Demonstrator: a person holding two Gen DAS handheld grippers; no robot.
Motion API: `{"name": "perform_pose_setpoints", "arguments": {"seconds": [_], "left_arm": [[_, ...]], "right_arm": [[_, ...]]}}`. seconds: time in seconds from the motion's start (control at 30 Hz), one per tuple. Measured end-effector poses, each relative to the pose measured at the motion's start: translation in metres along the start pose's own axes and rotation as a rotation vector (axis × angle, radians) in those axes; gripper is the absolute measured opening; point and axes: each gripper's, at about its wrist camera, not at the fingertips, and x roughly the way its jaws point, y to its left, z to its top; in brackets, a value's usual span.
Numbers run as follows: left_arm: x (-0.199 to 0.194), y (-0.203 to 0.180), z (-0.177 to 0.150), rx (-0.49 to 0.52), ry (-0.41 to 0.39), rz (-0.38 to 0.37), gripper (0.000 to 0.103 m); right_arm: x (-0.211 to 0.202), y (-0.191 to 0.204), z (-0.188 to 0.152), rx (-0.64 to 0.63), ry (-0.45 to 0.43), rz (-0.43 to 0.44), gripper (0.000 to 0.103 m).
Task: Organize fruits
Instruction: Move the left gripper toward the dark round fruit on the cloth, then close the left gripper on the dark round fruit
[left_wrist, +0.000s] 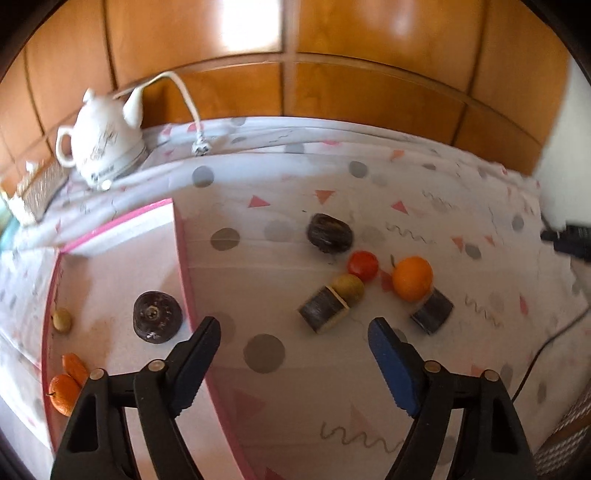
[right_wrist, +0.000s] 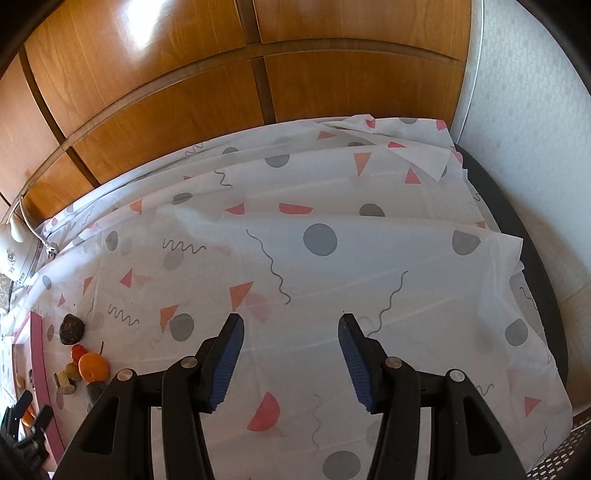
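Observation:
A white tray with a pink rim (left_wrist: 183, 258) lies at the left and holds a dark round fruit (left_wrist: 157, 316), a small yellow-green fruit (left_wrist: 61, 320) and orange fruit (left_wrist: 63, 392). On the cloth to its right lie a second dark fruit (left_wrist: 329, 233), a red tomato (left_wrist: 363, 265), an orange (left_wrist: 412, 278), a greenish fruit (left_wrist: 348, 288) and two dark cylinders (left_wrist: 324, 309). My left gripper (left_wrist: 294, 326) hangs open above the cloth beside the tray's right rim, with nothing between its fingers. My right gripper (right_wrist: 291, 332) stands open over bare cloth, far right of the fruit cluster (right_wrist: 94, 366).
A white kettle (left_wrist: 105, 147) with its cord and plug (left_wrist: 201, 147) stands at the back left, next to a patterned box (left_wrist: 33, 188). Wooden cabinet doors (right_wrist: 184, 92) back the table. A black cable (left_wrist: 569, 240) lies at the right edge.

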Motion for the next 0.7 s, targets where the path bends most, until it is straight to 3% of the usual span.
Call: {"name": "perform_pose_setpoints", "arguments": {"seconds": [0.27, 0.7], "left_arm": [[0.019, 0.029, 0.028, -0.102, 0.05, -0.084, 0.053], [0.076, -0.002, 0.074, -0.123, 0.139, -0.145, 0.052]], "right_arm": [[0.001, 0.002, 0.0, -0.006, 0.003, 0.008, 0.054], [0.005, 0.005, -0.002, -0.012, 0.019, 0.013, 0.054]]}}
